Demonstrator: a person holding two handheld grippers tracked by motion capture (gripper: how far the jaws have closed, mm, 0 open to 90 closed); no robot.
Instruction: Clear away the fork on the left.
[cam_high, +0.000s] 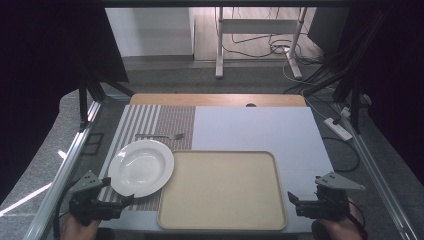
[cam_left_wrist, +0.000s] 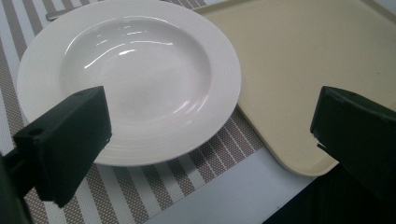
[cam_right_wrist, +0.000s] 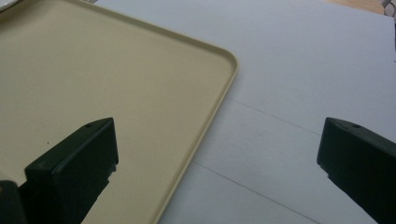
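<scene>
Two claws are hovering at the near edge of the table (cam_high: 260, 131), one in each of the person's hands. Left claw (cam_high: 116, 197) is sitting at the near left corner, its jaws spread wide and gripping nothing. In the left gripper view the same claw (cam_left_wrist: 210, 140) is looking straight at the white plate (cam_left_wrist: 128, 77): the plate's near rim is lying just ahead of the jaws, nearer the left jaw, without touching either one. From the high view the plate (cam_high: 141, 167) is resting on the striped placemat (cam_high: 150, 122), with its right rim just beside the left edge of the beige tray (cam_high: 222, 190); whether rim and tray are touching cannot be told. A fork (cam_high: 160, 135) is lying on the placemat just beyond the plate, well away from both claws.

Right claw (cam_high: 295, 200) is hanging at the near right corner, just beside the tray's right edge, jaws likewise released and holding nothing. In the right gripper view this claw (cam_right_wrist: 217, 158) is straddling the tray's rim: the tray (cam_right_wrist: 107, 88) is passing under the left jaw, while bare table surface (cam_right_wrist: 299, 84) is showing under the right jaw. The tray is lying flat with nothing on it, between the two claws.
</scene>
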